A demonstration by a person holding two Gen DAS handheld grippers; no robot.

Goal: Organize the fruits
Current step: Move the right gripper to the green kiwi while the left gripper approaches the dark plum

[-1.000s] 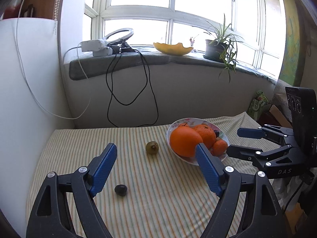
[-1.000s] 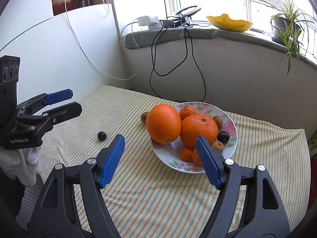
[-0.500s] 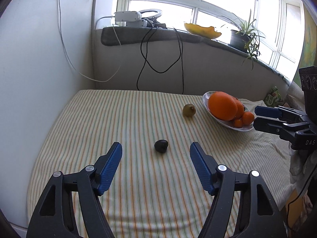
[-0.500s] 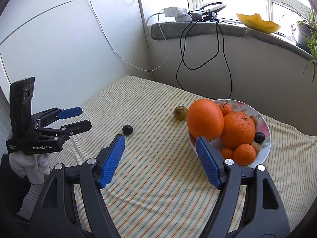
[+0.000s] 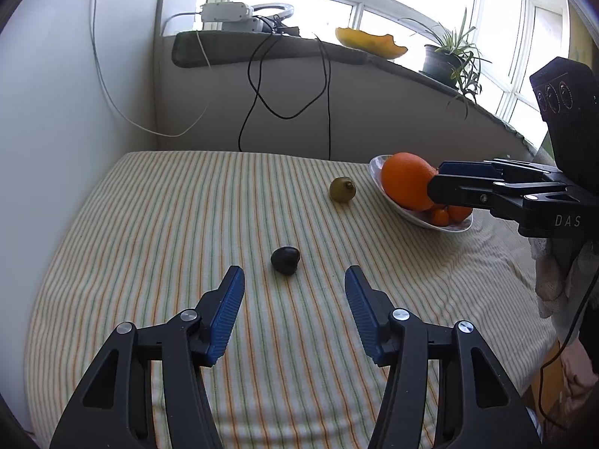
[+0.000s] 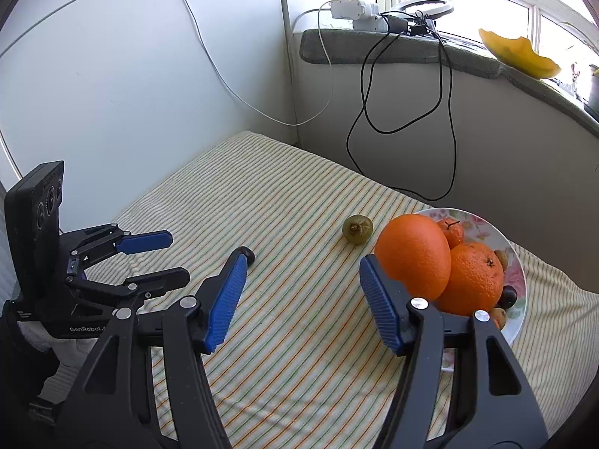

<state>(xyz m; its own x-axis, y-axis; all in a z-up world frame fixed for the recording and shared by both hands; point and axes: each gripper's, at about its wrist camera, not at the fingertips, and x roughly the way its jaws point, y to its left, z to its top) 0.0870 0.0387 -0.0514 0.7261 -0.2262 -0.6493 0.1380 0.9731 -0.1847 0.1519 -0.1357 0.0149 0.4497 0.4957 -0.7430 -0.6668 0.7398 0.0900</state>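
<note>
Surface (image 5: pixel 157 224), striped cloth, carried one plate (image 6: pixel 518 262) at its right side. Plate held most of the fruit: one large orange (image 6: pixel 413 254), at least two smaller oranges (image 6: pixel 473 278), one dark fruit at the rim and a few small brownish ones, partly hidden, count uncertain.

Two fruits lay loose on the cloth, so the task seemed largely done with two left: one green fruit (image 5: pixel 341 189) just beside the plate, one plum (image 5: pixel 285 259) well apart from it.

Left gripper (image 5: pixel 294 292): fingers wide, holding nothing, plum just ahead between their tips. Right gripper (image 6: pixel 303 280): fingers wide, holding nothing, near the plate's front edge.
</note>
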